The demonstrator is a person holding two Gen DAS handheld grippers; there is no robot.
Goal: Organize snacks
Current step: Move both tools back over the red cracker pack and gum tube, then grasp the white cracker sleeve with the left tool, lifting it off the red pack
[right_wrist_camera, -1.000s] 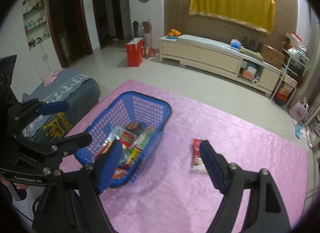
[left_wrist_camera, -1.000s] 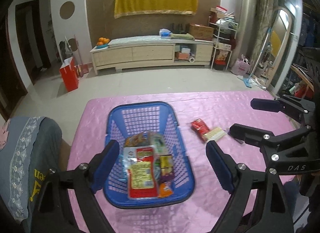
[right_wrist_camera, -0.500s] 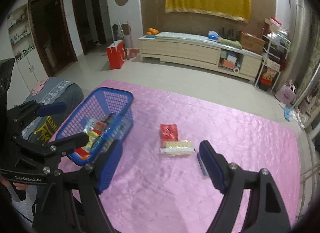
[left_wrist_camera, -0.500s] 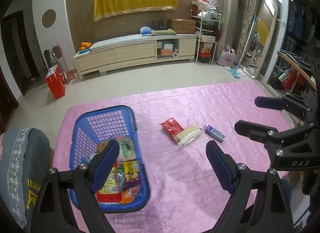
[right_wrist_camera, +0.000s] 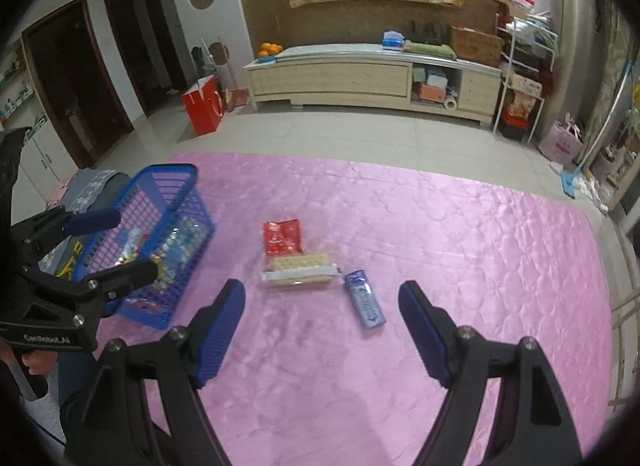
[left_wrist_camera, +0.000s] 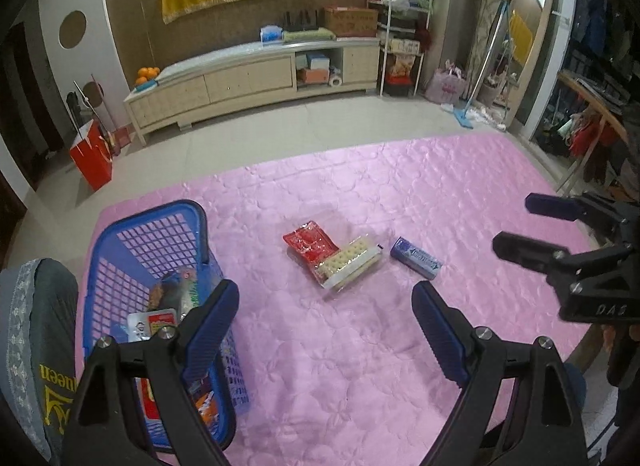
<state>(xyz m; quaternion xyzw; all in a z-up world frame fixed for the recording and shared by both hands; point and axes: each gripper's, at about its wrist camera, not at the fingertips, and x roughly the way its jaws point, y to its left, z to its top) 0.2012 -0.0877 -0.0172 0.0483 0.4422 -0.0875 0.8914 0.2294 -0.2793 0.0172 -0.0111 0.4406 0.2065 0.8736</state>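
Both tools stand wide open and hold nothing. The left tool (left_wrist_camera: 324, 318) hangs over the pink worktop (left_wrist_camera: 440, 193), its left finger in front of the blue basket (left_wrist_camera: 160, 221), which holds several snack packs. The right tool (right_wrist_camera: 322, 314) hangs over the worktop to the right of it. Three snacks lie on the worktop right of the basket: a red packet (right_wrist_camera: 282, 237), a cracker pack (right_wrist_camera: 300, 270) overlapping its near end, and a blue pack (right_wrist_camera: 365, 300) just right of the crackers.
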